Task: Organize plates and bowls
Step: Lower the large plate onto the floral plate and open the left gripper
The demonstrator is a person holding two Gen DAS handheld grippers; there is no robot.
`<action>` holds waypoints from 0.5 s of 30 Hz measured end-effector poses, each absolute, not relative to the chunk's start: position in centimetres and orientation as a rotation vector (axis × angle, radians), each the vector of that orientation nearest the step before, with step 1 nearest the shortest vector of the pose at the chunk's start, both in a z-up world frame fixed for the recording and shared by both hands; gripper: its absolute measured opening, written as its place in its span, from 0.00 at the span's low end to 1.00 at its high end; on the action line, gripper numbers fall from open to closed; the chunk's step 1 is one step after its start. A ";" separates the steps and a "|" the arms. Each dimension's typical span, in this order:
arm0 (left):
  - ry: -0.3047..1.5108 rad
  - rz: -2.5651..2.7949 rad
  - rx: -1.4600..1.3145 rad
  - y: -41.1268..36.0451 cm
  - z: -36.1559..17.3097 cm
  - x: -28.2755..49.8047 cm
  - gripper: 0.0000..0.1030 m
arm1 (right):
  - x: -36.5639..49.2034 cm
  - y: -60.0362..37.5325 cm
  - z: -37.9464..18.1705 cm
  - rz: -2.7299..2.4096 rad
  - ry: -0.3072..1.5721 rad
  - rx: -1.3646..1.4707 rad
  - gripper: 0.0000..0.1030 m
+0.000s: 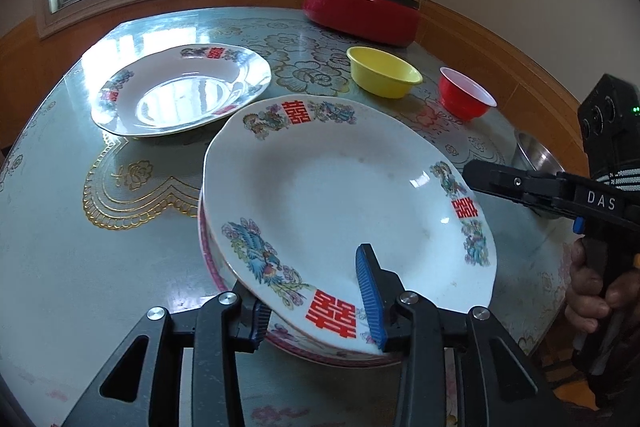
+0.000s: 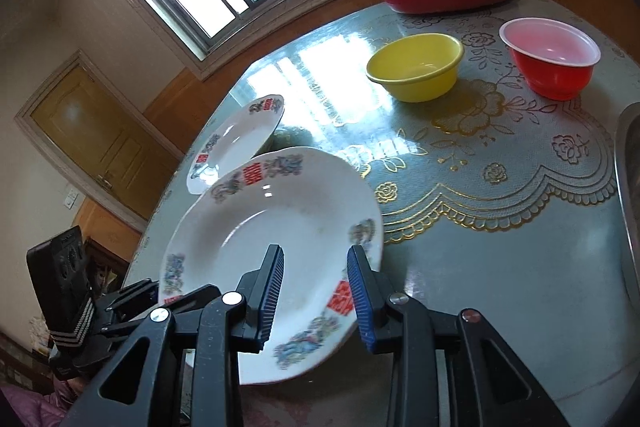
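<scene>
Lower plate [image 1: 280,341]: only a pink-edged rim sliver shows under the top plate [image 1: 352,203]. Steel bowl [image 1: 534,155]: largely hidden behind the right gripper [image 1: 476,177]; cut by the frame edge in the right wrist view. Far plate [image 2: 236,143]: near part covered. Whether the left jaws press the rim: cannot tell.

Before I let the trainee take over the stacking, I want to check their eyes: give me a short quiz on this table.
1. True or false: the yellow bowl and the red bowl stand apart.
2. What colour is the lidded pot?
3. The plate at the left gripper is: A flat on the table, B tilted, C upside down.
Key: 1 true; 2 red; 3 B.
</scene>
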State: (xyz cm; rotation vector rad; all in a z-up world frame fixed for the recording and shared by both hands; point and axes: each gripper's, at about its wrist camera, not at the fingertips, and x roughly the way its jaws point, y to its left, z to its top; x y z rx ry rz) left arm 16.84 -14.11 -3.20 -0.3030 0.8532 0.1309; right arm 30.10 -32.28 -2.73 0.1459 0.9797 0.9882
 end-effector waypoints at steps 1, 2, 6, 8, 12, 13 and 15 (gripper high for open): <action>0.855 0.114 -0.318 -14.2 -3.3 16.9 0.40 | 29.8 -32.0 -2.5 0.982 0.962 0.118 0.32; 0.857 0.107 -0.316 -14.3 -3.3 16.9 0.40 | 29.7 -31.9 -2.5 0.982 0.957 0.106 0.32; 0.856 0.144 -0.328 -13.6 -3.2 16.5 0.38 | 30.2 -32.5 -2.4 0.938 0.947 0.135 0.32; 0.869 0.180 -0.331 -13.1 -3.4 16.4 0.36 | 31.0 -33.1 -2.3 0.887 0.940 0.157 0.32; 0.852 0.200 -0.317 -13.0 -3.1 15.8 0.35 | 31.9 -32.8 -3.6 0.819 0.993 0.130 0.32; 0.848 0.200 -0.319 -13.0 -3.0 15.7 0.35 | 31.9 -32.6 -3.9 0.828 1.003 0.127 0.32; 0.840 0.203 -0.322 -12.9 -2.9 15.5 0.34 | 31.4 -31.9 -4.2 0.849 1.010 0.098 0.27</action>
